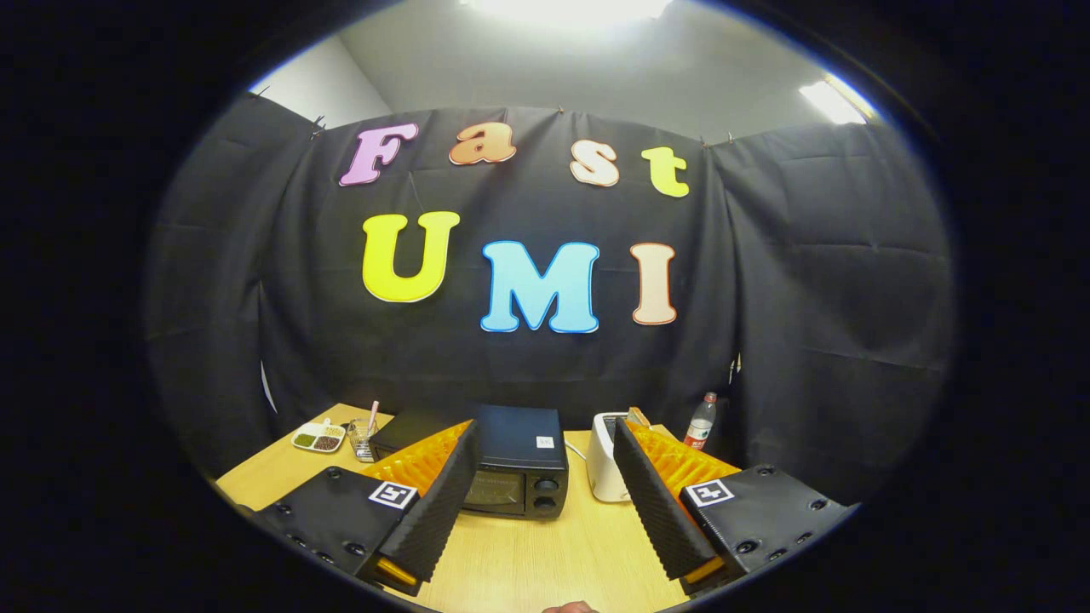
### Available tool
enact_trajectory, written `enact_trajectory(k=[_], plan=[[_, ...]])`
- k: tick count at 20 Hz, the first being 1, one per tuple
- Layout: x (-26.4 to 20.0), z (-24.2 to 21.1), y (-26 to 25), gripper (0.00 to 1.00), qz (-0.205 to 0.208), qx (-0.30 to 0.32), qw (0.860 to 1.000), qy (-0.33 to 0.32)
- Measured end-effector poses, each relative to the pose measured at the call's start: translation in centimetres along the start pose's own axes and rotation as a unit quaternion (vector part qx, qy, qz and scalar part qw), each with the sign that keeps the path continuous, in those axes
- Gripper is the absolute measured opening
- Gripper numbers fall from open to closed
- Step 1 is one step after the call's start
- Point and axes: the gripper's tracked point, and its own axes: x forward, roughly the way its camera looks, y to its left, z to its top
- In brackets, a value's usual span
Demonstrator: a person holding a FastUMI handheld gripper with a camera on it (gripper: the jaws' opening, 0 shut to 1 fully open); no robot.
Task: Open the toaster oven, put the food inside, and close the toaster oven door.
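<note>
- Toaster oven (516, 464) is sitting on the bench (545, 553) just ahead of the hand-held gripper (545, 511), at about 12 o'clock from the gap between its fingers, a little toward 11; its door is standing shut, glass front and two knobs facing the camera.
- Hand-held gripper is hanging released, fingers spread wide with nothing between them, well short of the oven.
- Shut door is fitting two stages alike: food waiting to go in, or food already inside and the door closed again. Glass is too dark to tell, and I cannot make out any loose food on the bench.
- White toaster (606, 455) is standing just beside the oven at 3 o'clock from it, with a bottle (701, 421) further out at 2 o'clock; a divided dish (319, 437) and a wire cup (363, 438) are lying off at 9 to 10 o'clock.
- Any work at the door is, in my judgement, calling for a straight, centred approach, keeping the right finger off the toaster, since the gap there is looking narrow.
- Door's handle is hard to pick out, so the grip point is wanting a closer look.
</note>
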Motion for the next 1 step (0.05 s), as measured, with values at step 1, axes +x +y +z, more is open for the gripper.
enact_trajectory(k=[1], plan=[[-0.02,-0.16,-0.18,0.98,-0.003,0.002,1.0,0.002]])
